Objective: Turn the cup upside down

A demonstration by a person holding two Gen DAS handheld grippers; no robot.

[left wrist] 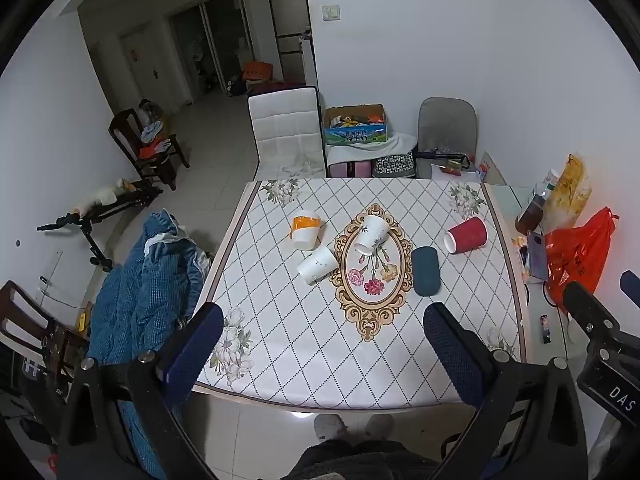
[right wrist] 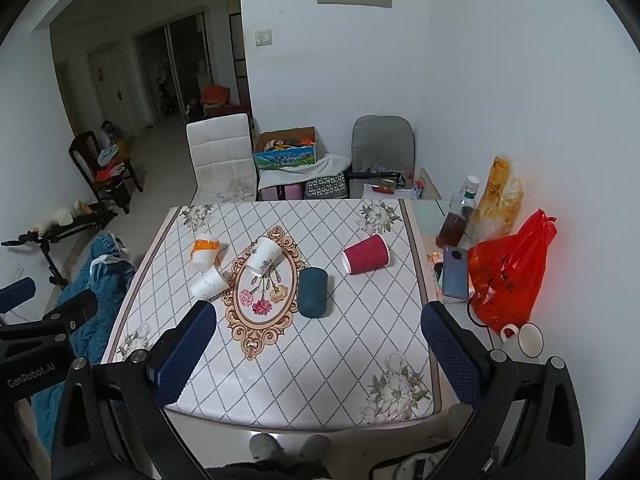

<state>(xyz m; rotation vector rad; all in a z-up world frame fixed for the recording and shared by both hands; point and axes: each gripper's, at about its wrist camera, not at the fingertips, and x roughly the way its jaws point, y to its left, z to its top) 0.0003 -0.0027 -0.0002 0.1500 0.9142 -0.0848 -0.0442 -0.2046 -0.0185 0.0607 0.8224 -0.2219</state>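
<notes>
Left gripper (left wrist: 324, 356) and right gripper (right wrist: 318, 350): both spread wide, holding nothing, above near table edge (right wrist: 280, 424). Beyond, five cups lie on their sides on the tablecloth: dark teal cup (right wrist: 313, 292) nearest, red cup (right wrist: 366, 254) right.

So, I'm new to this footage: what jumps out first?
Five cups lie scattered across the diamond-patterned tablecloth: the red ribbed paper cup on its side at right, the dark teal cup beside the floral medallion. A bright red plastic bag glows against the right wall.
</notes>
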